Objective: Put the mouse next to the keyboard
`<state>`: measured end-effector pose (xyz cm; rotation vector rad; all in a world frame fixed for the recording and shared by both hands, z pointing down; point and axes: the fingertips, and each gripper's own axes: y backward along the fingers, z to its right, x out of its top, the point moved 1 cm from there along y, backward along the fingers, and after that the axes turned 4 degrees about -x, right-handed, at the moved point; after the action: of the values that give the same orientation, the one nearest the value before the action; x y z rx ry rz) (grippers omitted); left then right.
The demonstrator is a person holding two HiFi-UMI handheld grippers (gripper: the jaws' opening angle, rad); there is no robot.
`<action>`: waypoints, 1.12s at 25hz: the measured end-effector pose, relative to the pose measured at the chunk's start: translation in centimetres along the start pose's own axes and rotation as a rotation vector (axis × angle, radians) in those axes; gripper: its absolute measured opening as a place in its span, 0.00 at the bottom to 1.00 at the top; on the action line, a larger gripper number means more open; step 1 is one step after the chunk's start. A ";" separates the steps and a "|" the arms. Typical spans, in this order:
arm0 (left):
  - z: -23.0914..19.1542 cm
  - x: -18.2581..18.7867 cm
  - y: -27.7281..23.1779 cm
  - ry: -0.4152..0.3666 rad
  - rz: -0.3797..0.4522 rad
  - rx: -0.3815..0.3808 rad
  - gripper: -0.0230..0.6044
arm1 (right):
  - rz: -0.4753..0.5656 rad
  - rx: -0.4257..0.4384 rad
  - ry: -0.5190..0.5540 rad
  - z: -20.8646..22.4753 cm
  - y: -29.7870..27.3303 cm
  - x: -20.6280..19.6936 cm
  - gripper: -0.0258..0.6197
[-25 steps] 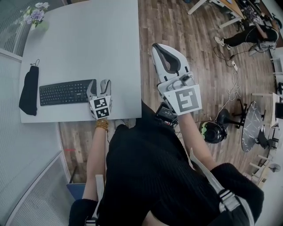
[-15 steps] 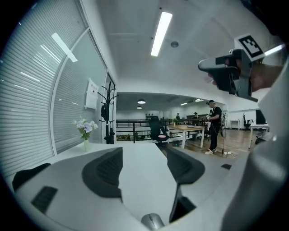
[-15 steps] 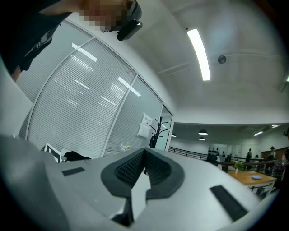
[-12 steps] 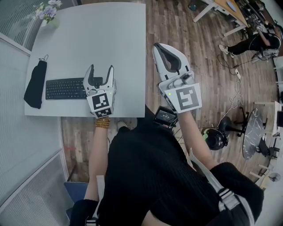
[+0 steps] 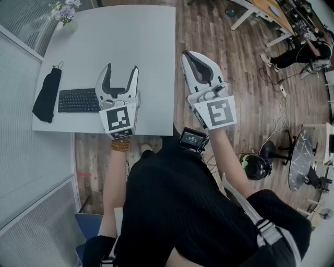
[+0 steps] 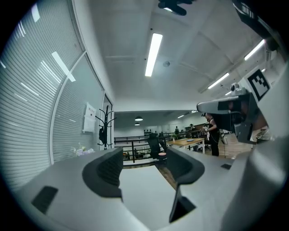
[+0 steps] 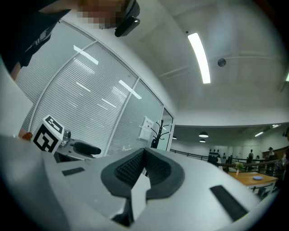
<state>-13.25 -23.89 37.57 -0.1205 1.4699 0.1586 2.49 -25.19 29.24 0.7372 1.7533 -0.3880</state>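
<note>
The black keyboard (image 5: pixel 77 100) lies near the front left of the white table (image 5: pixel 141 41). My left gripper (image 5: pixel 121 69) is held above the table just right of the keyboard, jaws wide apart and empty; in the left gripper view it (image 6: pixel 146 158) points level across the room, with the tabletop between its jaws. No mouse shows in any view; the left gripper covers the table right of the keyboard. My right gripper (image 5: pixel 188 54) hangs over the wooden floor right of the table, shut on nothing, its pads (image 7: pixel 135 168) pressed together.
A black pouch (image 5: pixel 47 95) lies left of the keyboard at the table's left edge. A small bunch of flowers (image 5: pixel 63 9) stands at the far left corner. A glass wall with blinds runs along the left. Desks, chairs and cables stand on the floor to the right.
My left gripper has risen from the table beside the keyboard and its jaws have spread wider. The right gripper has stayed still and shut.
</note>
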 end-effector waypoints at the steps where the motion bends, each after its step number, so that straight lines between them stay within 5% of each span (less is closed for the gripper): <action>1: 0.2 0.6 0.1 -0.005 0.011 -0.003 0.53 | 0.002 -0.005 -0.004 0.0 0.1 0.1 0.04; 14: 1.8 7.0 2.0 -0.018 0.140 -0.013 0.51 | -0.001 -0.016 0.006 -1.0 2.3 0.3 0.04; 28: 2.8 7.0 4.7 -0.001 0.183 -0.009 0.40 | -0.030 -0.001 -0.016 -3.5 3.4 -0.7 0.04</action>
<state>-10.69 -18.56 30.90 0.0073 1.4788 0.3133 2.26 -20.74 31.33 0.7065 1.7509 -0.4125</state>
